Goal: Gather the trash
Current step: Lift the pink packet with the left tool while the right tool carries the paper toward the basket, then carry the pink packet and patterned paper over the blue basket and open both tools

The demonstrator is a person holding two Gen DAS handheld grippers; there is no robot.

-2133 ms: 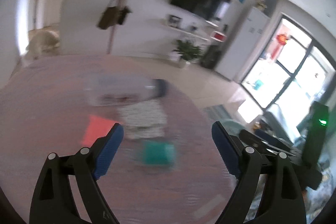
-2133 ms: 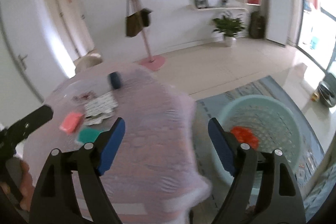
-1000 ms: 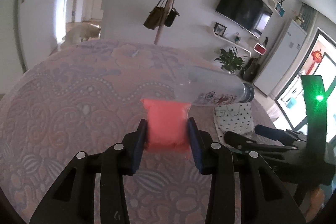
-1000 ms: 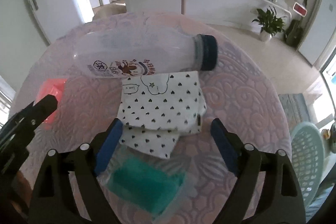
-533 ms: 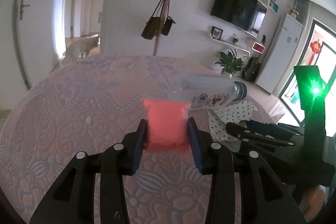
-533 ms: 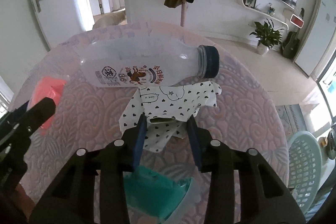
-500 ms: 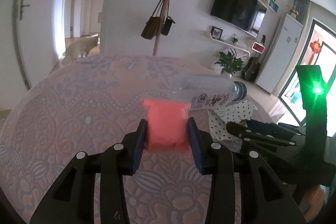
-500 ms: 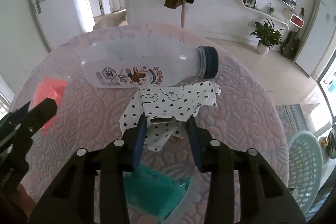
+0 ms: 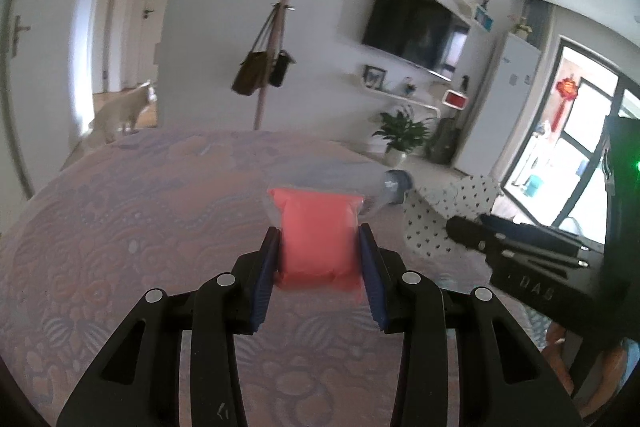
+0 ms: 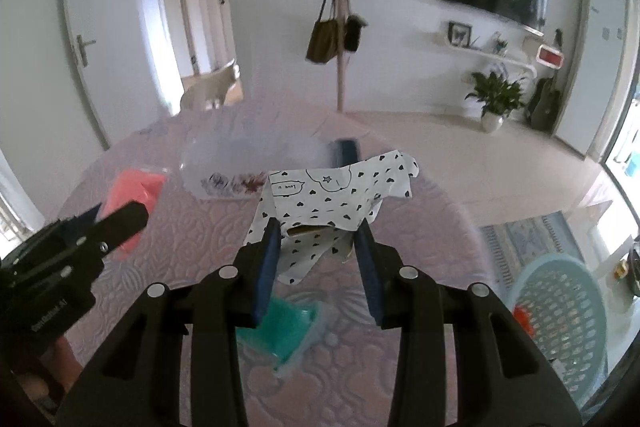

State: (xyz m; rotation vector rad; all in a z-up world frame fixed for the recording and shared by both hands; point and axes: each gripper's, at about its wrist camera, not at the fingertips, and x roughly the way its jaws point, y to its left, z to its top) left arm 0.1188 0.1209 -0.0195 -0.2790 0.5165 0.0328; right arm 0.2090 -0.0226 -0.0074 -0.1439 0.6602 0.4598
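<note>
My left gripper (image 9: 318, 255) is shut on a pink packet (image 9: 318, 231) and holds it just above the round table (image 9: 120, 227). In the right wrist view the same pink packet (image 10: 134, 191) shows at the left between the left gripper's fingers. My right gripper (image 10: 318, 247) is shut on a white wrapper with black hearts (image 10: 336, 195), lifted off the cloth. That heart wrapper (image 9: 444, 211) also shows at the right of the left wrist view. A clear plastic bottle with a dark cap (image 10: 256, 163) lies behind it. A teal packet (image 10: 280, 327) lies under the right gripper.
A pale green laundry basket (image 10: 560, 311) stands on the floor right of the table, with something orange inside. A coat stand with bags (image 10: 340, 27) rises behind the table. A pale cat (image 10: 212, 87) stands in the doorway. The table's far edge borders open floor.
The right gripper closed on the heart wrapper and lifted it off the table. The left gripper rose a little with the pink packet still clamped.
</note>
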